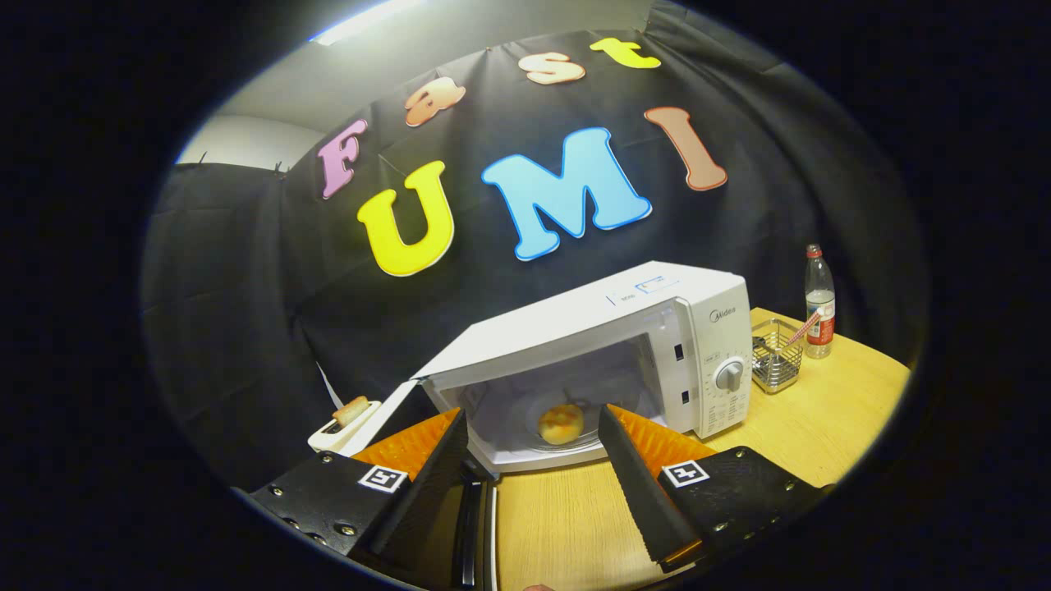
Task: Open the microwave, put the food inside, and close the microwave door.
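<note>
White microwave (624, 345) standing on the bench (558, 525), door (460, 509) swung open leftward, with round yellowish food (561, 423) resting inside on the glass turntable (525, 410).

A light wooden table (829, 427) carried a white microwave (624, 345). Toward the table's far right corner stood a wire basket (776, 355) and, just beyond it, a clear bottle (819, 302). A white toaster (345, 427) sat left of the microwave.

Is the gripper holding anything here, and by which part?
Nothing. The gripper is open; the food lies beyond its fingers inside the microwave.
</note>
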A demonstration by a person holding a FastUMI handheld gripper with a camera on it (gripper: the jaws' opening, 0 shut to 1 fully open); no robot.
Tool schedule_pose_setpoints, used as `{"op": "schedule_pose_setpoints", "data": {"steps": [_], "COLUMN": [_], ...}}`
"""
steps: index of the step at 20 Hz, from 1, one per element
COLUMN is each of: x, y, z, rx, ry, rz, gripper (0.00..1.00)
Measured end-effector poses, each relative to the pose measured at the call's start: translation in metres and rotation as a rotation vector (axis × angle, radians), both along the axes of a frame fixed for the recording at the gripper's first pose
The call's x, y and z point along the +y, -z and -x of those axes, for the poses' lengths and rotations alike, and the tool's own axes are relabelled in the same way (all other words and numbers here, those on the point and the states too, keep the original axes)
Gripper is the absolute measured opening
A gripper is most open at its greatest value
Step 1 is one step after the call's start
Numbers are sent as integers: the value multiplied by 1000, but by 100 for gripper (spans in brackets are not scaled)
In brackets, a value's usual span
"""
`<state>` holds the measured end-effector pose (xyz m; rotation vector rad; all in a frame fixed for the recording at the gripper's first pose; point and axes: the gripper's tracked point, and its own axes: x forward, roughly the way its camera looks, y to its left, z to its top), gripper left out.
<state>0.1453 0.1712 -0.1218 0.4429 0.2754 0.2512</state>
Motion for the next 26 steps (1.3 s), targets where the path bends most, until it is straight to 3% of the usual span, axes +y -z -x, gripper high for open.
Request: {"op": "schedule_pose_setpoints", "data": {"steps": [6,11,15,17,20,21,22,23,26], "x": [1,31,72,95,129,135,135,143,180], "y": [-46,-71,-83,-76,-60,-47,-45,-40,-11], "z": [72,120,151,165,189,193,192,200,215], "rx": [-108,-165,-188,-173,-135,-124,-121,-105,-51], "ry": [-43,-122,-219,-275,-359,-355,-347,-388,-499], "rz": [77,101,98,111,115,141,165,168,188], "gripper": [97,97,84,84,49,49,28,7,11]}}
